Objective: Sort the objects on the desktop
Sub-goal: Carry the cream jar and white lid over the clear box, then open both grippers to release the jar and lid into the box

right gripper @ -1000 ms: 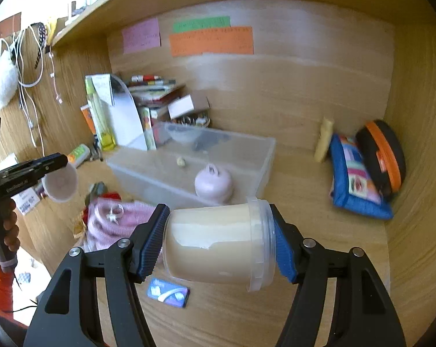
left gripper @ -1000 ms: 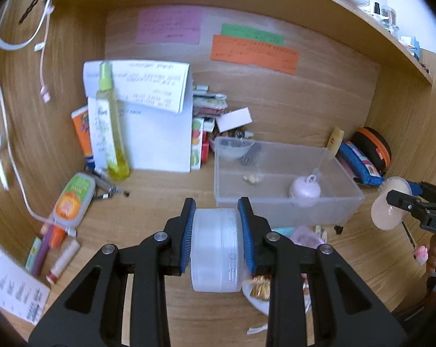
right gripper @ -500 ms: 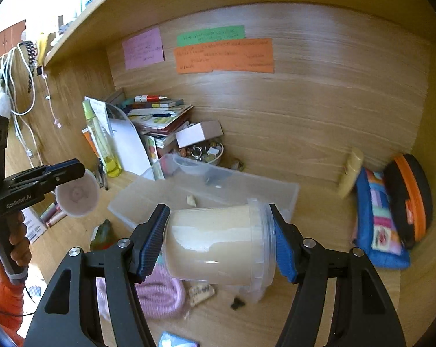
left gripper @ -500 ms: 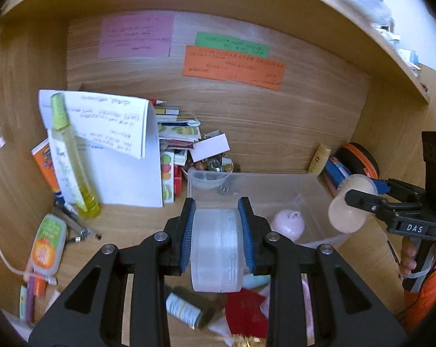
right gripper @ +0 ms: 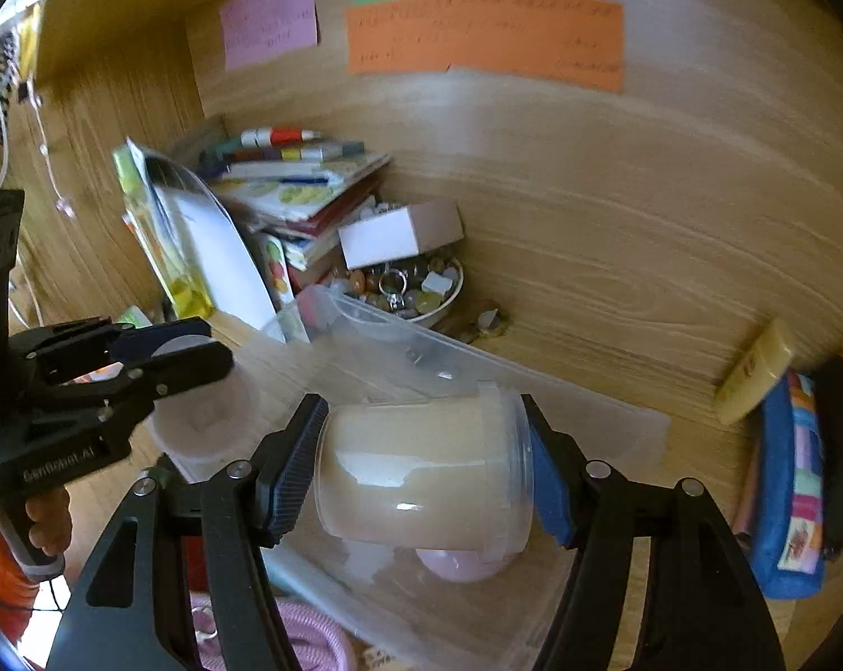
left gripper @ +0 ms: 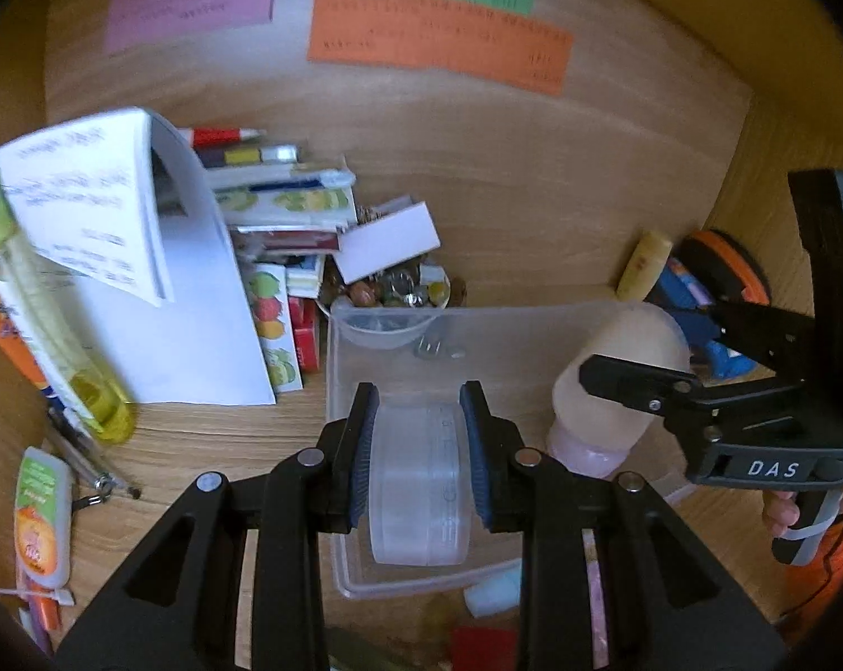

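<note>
Looking along the left hand-held gripper (left gripper: 419,458), we see its blue pads pinching a squat translucent white jar (left gripper: 418,483), held on its side above the near end of the clear plastic bin (left gripper: 477,330). This view alone shows the yellow spray bottle (left gripper: 41,302) leaning against the white paper sheets (left gripper: 192,324) at left, and the orange-and-green tube (left gripper: 43,520) lying on the desk (left gripper: 208,442). The right hand-held gripper (left gripper: 634,386) enters from the right, its black finger crossing the beige container (left gripper: 617,358) over the bin.

Through the right wrist view, we see that container (right gripper: 421,481) closely: a clear lidded tub of creamy beige contents, lying sideways, clamped end to end between the pads, above the bin (right gripper: 617,430). A pink rounded object (right gripper: 460,565) sits in the bin just beneath it. Only here do we catch the dish of trinkets (right gripper: 404,285) by the back wall, the white box (right gripper: 399,235) resting on it, and the blue pouch (right gripper: 796,492) at right. The left hand-held gripper (right gripper: 192,358) holds its jar (right gripper: 208,419) at left, over the bin's corner.
</note>
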Available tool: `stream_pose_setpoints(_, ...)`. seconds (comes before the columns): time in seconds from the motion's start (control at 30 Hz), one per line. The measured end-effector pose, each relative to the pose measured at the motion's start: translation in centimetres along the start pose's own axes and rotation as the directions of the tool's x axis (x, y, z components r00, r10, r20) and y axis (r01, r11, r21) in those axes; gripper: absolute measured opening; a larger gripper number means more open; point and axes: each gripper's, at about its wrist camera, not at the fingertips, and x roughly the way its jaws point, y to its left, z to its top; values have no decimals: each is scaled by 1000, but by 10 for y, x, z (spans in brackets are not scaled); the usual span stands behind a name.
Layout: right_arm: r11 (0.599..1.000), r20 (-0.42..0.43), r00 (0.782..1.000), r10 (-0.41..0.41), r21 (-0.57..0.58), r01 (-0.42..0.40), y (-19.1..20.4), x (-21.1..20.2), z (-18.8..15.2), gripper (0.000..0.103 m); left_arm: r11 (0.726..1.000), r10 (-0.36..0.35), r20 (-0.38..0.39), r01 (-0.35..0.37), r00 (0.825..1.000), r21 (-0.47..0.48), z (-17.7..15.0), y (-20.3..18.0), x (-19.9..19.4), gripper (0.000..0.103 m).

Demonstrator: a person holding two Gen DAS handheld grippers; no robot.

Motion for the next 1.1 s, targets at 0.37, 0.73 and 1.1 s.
stream_pose_setpoints(0.37,994,-101,992,-75,-92,66,7,39,3,63,999,-12,-78,15,997,37,-3,-2,42,29)
stream_pose_setpoints(0.73,982,-174,975,-139,-151,113,15,63,-1,63,998,3,-115,4,993,57,-8,-1,52,29)
stream_pose_setpoints(1.1,979,-232,960,-158,-165,121,18,71,-12,64,997,19,-94,-11,995,82,-5,-8,45,29)
